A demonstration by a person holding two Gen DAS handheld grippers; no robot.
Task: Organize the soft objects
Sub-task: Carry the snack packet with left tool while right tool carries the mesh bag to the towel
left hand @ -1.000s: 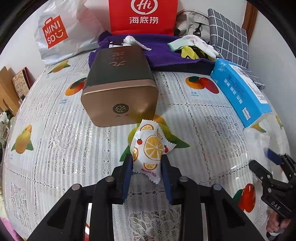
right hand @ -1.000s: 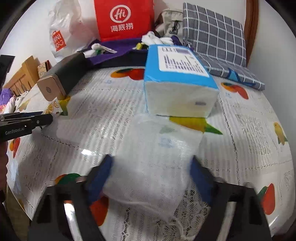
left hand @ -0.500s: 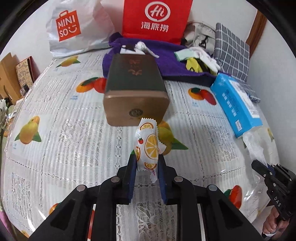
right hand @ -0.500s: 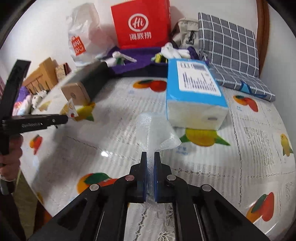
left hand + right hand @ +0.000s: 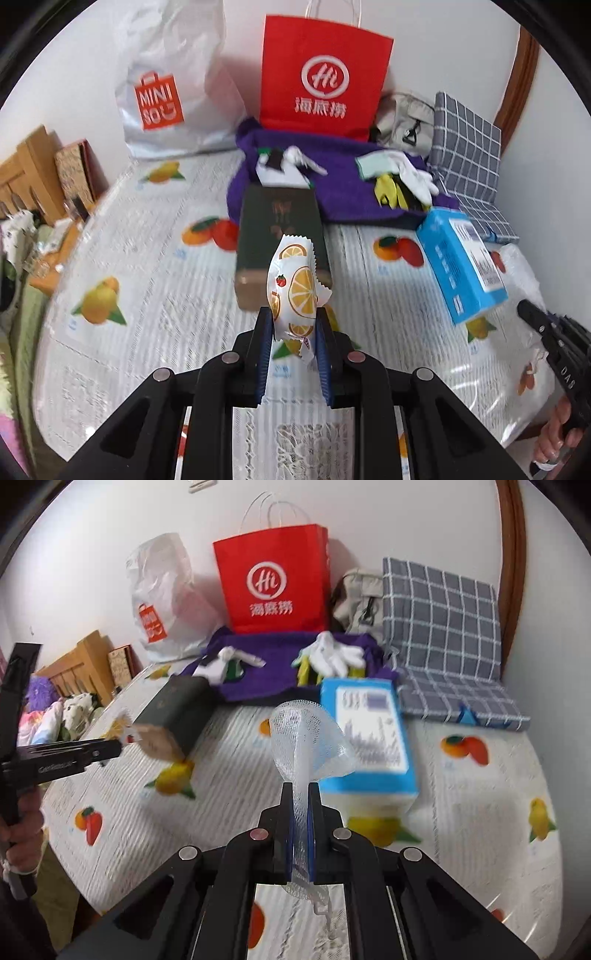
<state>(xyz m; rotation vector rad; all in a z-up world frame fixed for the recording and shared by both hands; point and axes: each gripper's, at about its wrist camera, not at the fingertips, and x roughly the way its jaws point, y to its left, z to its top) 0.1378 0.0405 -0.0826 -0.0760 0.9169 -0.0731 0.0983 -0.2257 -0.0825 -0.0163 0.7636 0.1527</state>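
My left gripper point(image 5: 293, 321) is shut on a white snack packet printed with orange slices point(image 5: 295, 288), held upright above the table. The same gripper point(image 5: 110, 747) shows from the side at the left of the right wrist view, the packet blurred at its tip. A white mesh bag point(image 5: 308, 742) is pinched flat between the pads of my right gripper point(image 5: 301, 794), its loose top fanning out above the fingers. That right gripper point(image 5: 532, 314) enters the left wrist view at the right edge, with the mesh point(image 5: 524, 273) pale and hazy beside it.
A dark green box with a gold end point(image 5: 280, 236) lies on the fruit-print tablecloth point(image 5: 147, 295). Right of it is a blue tissue pack point(image 5: 369, 738). Behind are a purple cloth point(image 5: 332, 173) with white gloves point(image 5: 332, 655), a red paper bag point(image 5: 321, 77), a white shopping bag point(image 5: 170, 81) and a checked cushion point(image 5: 439, 616).
Both grippers have risen off the table. The right one closed from wide open onto the mesh bag and lifted it; the left one tightened on the packet and lifted it.
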